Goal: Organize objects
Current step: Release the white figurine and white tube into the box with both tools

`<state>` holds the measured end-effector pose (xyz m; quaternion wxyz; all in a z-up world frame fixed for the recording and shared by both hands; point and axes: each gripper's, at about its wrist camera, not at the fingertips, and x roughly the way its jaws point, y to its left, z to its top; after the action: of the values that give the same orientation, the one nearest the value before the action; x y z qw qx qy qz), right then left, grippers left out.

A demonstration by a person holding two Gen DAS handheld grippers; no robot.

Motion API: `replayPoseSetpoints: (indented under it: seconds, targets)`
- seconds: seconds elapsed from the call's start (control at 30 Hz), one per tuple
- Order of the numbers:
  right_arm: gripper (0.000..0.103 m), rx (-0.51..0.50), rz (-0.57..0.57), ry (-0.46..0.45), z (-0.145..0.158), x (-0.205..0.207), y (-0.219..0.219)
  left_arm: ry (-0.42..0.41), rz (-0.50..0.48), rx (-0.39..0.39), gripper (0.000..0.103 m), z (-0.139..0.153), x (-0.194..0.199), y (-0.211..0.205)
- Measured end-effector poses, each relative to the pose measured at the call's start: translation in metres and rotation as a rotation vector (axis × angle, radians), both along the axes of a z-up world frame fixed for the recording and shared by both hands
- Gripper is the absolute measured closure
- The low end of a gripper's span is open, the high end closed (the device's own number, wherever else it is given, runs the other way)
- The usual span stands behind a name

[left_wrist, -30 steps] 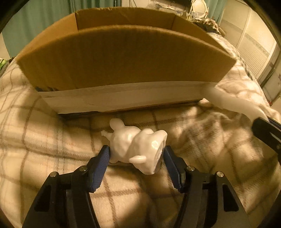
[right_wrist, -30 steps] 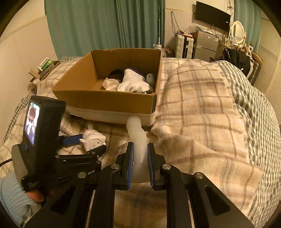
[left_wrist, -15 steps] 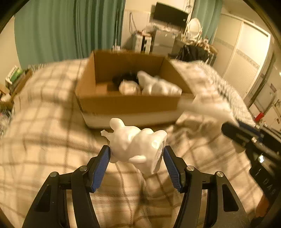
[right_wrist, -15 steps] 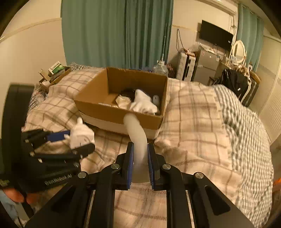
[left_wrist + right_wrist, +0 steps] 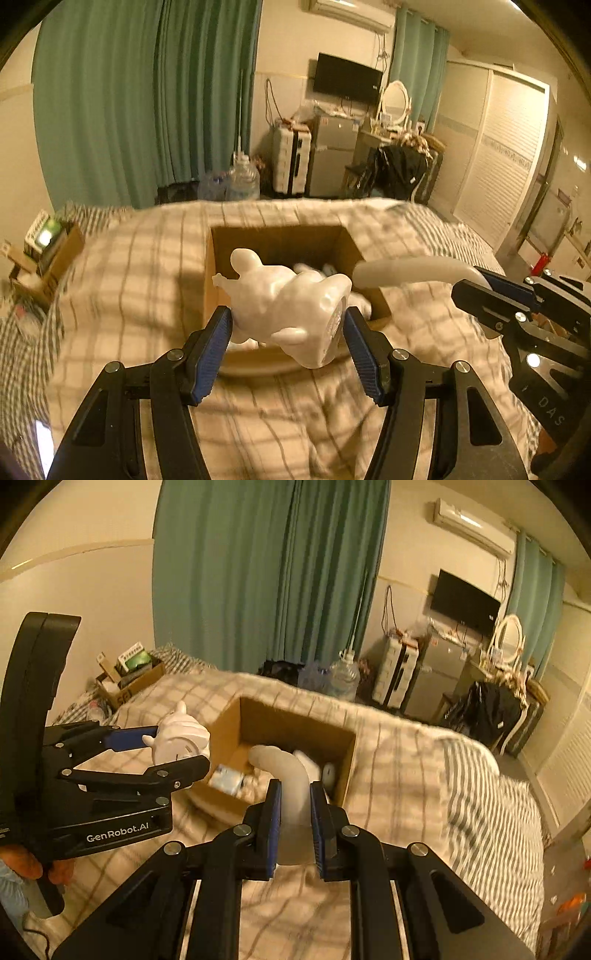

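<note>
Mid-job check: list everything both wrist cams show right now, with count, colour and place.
white figurine: 1, white, in left claw, above box's near edge
curved tube: 1, translucent white, in right claw, tip over box
cardboard box: 1, brown, open, on bed, holding several white items
plaid blanket: 1, cream checked, covering bed
curtains: green, far wall
TV: 1, black, wall-mounted
water jug: 1, clear, past the bed
small box: 1, brown, bed's left
left claw: blue pads, shut on figurine
right claw: blue pads, shut on tube
</note>
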<state>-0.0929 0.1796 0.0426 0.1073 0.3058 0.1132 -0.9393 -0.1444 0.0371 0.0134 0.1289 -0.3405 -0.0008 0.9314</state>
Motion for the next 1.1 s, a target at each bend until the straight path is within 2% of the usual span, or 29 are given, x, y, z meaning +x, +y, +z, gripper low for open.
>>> replayPoseSetpoints:
  seconds: [0.2,0.4,0.67,0.8,0.93,1.1]
  targets:
    - [0.089,0.06,-0.006,0.064,0.023,-0.035,-0.009,0.03,0.007,0.002,0.039,0.016,-0.039,0.0]
    - [0.089,0.065,-0.015,0.065,0.02,-0.083,-0.013,0.028,0.018,-0.02,0.039,0.013,-0.078,0.003]
    - [0.089,0.072,-0.008,-0.03,-0.03,-0.141,-0.015,-0.031,0.018,-0.07,0.039,-0.032,-0.11,0.012]
    - [0.089,0.095,-0.013,-0.081,-0.063,-0.158,-0.013,-0.078,0.008,-0.094,0.039,-0.062,-0.119,0.02]
    - [0.089,0.075,-0.028,-0.134,-0.088,-0.171,-0.002,-0.117,-0.004,-0.109,0.039,-0.086,-0.125,0.024]
    - [0.084,0.037,-0.05,-0.12,-0.1,-0.172,0.013,-0.135,-0.015,-0.108,0.039,-0.096,-0.125,0.023]
